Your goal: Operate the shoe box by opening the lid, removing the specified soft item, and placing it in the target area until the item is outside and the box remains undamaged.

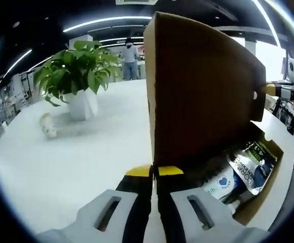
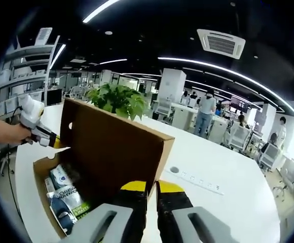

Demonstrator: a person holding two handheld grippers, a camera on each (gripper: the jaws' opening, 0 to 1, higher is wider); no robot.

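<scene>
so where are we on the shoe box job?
Done: lid is up, standing roughly upright. In hand: both grippers, left and right, pinch the lid's edges, holding it open. Left: the soft packets lie inside the box; none lifted out or placed. No box damage visible.

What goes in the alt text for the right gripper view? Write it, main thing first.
An open cardboard shoe box sits on a white table with its lid raised, soft packets inside. The right gripper holds the lid's near corner, the left gripper its far edge; a potted plant stands behind.
</scene>
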